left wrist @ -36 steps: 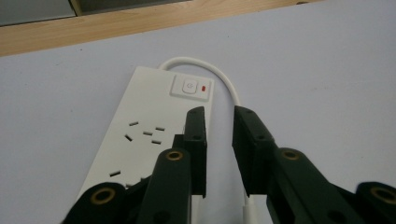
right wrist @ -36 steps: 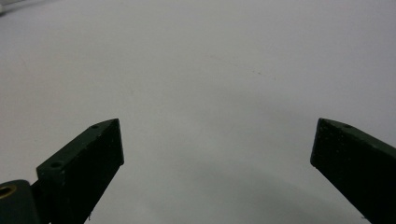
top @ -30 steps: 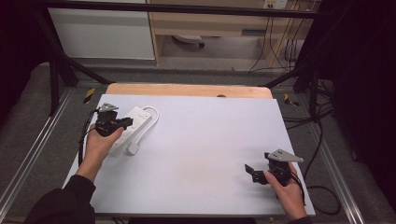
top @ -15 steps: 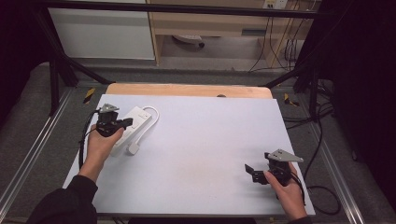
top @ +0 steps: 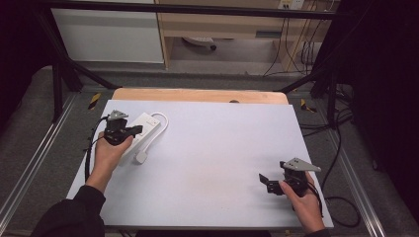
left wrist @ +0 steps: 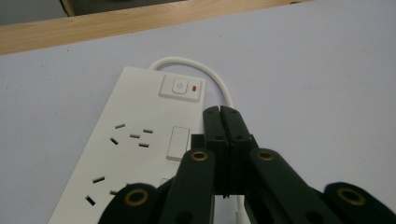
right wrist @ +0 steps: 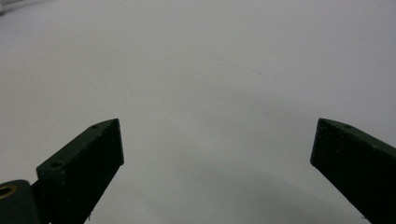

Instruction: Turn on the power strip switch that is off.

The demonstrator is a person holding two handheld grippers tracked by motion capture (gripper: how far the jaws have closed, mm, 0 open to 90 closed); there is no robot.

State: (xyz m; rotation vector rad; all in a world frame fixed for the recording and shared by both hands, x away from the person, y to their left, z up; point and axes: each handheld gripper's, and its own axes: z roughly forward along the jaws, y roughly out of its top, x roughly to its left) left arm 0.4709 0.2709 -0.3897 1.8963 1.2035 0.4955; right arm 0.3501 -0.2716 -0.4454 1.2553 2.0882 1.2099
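Where the pale grey table ends, grey floor, left claw clenched over power strip, right claw released.

Lots of open room on the worktop

The white power strip, its looped cable and its plug sit near the far left corner and block that spot. The middle, the right side and the near edge are bare, so a hand can pass there.

power symbol on switch of power strip; no text.
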